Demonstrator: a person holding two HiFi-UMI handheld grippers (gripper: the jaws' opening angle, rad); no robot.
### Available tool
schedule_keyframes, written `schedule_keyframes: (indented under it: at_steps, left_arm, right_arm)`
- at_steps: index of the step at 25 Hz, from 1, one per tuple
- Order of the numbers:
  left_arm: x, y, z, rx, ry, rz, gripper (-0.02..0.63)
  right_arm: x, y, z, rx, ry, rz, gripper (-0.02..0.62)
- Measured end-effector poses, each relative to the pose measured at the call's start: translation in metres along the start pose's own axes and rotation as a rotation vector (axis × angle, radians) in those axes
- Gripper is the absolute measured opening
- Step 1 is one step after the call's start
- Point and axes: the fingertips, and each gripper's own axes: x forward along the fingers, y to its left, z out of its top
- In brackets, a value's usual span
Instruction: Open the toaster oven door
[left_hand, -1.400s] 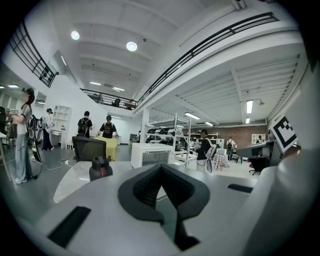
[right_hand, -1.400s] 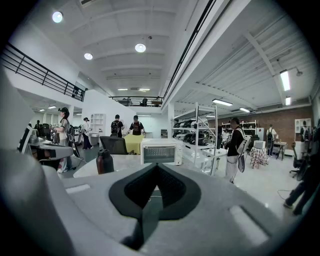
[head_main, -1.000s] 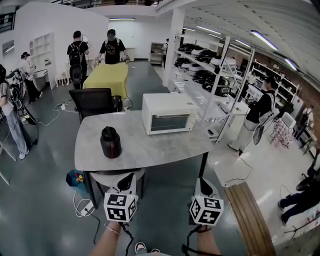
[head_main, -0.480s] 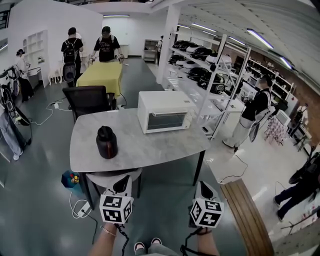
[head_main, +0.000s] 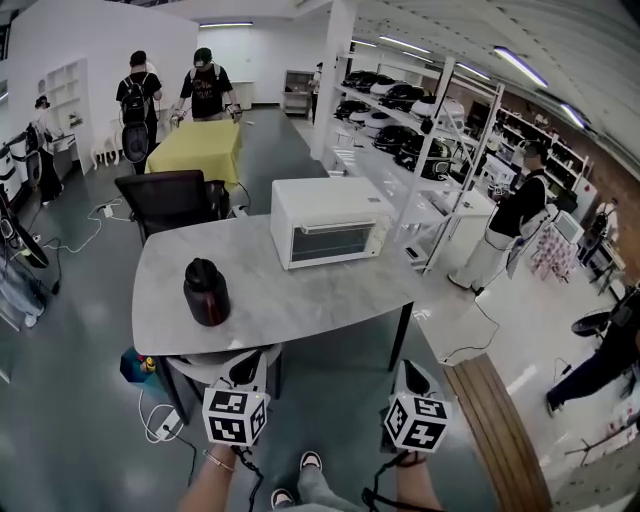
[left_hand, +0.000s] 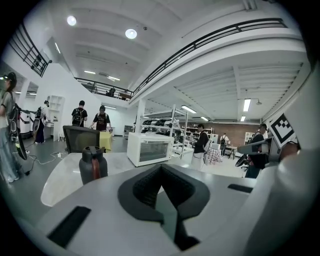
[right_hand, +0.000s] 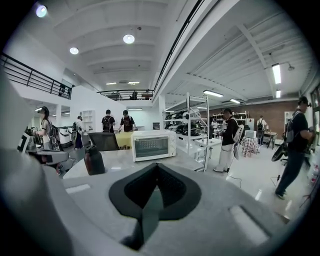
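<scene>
Head view: a white toaster oven stands at the far edge of the grey table, towards its right corner. Its glass door faces the near edge and appears shut, though at this distance the seam is hard to confirm. A dark jug stands near the table's left edge, well apart from the toaster oven. A black chair sits behind the far left corner. Both the left gripper and the right gripper are held short of the near edge, clear of the table.

Left gripper view: the jaws meet tip to tip, with nothing between them.

Right gripper view: the jaws are likewise closed and empty, with the toaster oven straight ahead across the table.
</scene>
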Motion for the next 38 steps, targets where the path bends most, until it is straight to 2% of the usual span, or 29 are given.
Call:
schedule_keyframes:
  at_steps: [17,25,31,38]
  left_arm:
    - [0.131,0.018,0.046,0.01,0.007,0.073,0.005]
    - [0.182,0.014,0.05,0.01,0.029,0.095,0.005]
    - [0.212,0.021,0.047,0.004,0.058,0.104,0.005]
    - [0.273,0.042,0.069,0.008,0.042,0.107,0.004]
  right_arm:
    - [0.144,-0.041,0.059,-0.003,-0.008,0.08,0.005]
    - [0.2,-0.065,0.066,0.006,0.014,0.11,0.005]
    - [0.232,-0.068,0.061,0.014,0.047,0.13,0.006]
    - [0.294,-0.075,0.077,0.026,0.05,0.12,0.006]
